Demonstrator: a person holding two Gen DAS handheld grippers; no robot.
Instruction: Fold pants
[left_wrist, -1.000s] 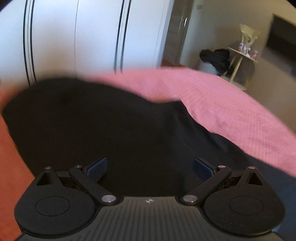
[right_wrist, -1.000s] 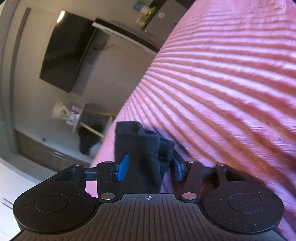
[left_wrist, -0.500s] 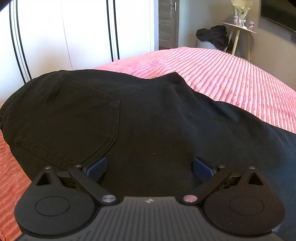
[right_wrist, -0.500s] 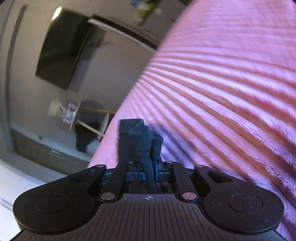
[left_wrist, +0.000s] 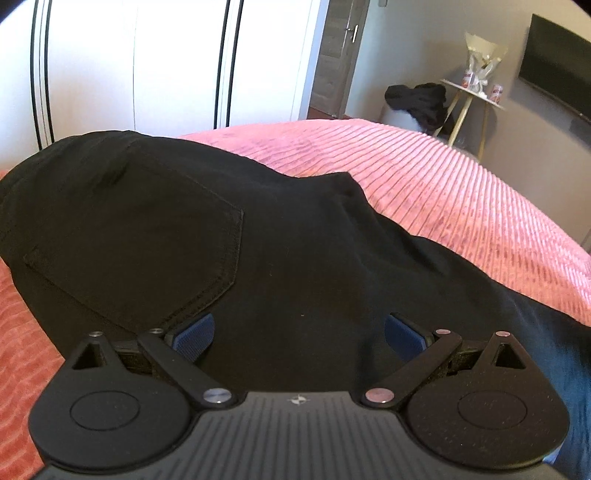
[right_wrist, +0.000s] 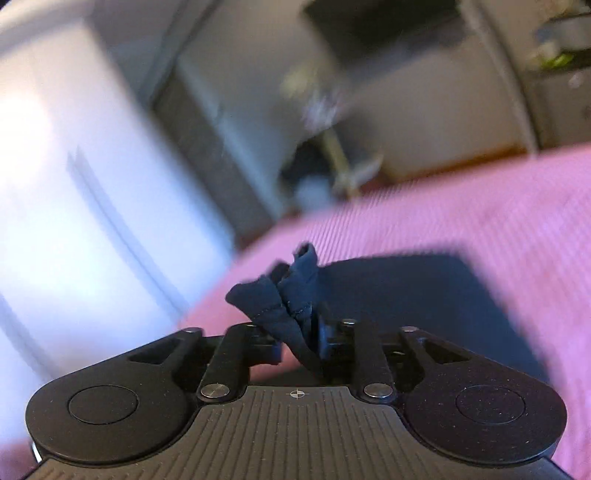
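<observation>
Black pants lie flat on the pink ribbed bedspread, back pocket up, waist at the far left. My left gripper is open and empty, hovering just above the seat of the pants. My right gripper is shut on a bunched hem of the pants and holds it lifted above the bed. More dark cloth trails behind it over the bedspread. The right wrist view is blurred.
White wardrobe doors stand behind the bed. A small side table and a dark heap of clothes stand at the back right. A wall TV hangs at the far right.
My right gripper closed on the pant hem, then swung round and lifted it. My left gripper stayed open over the pants; its view steadied and shifted slightly.
</observation>
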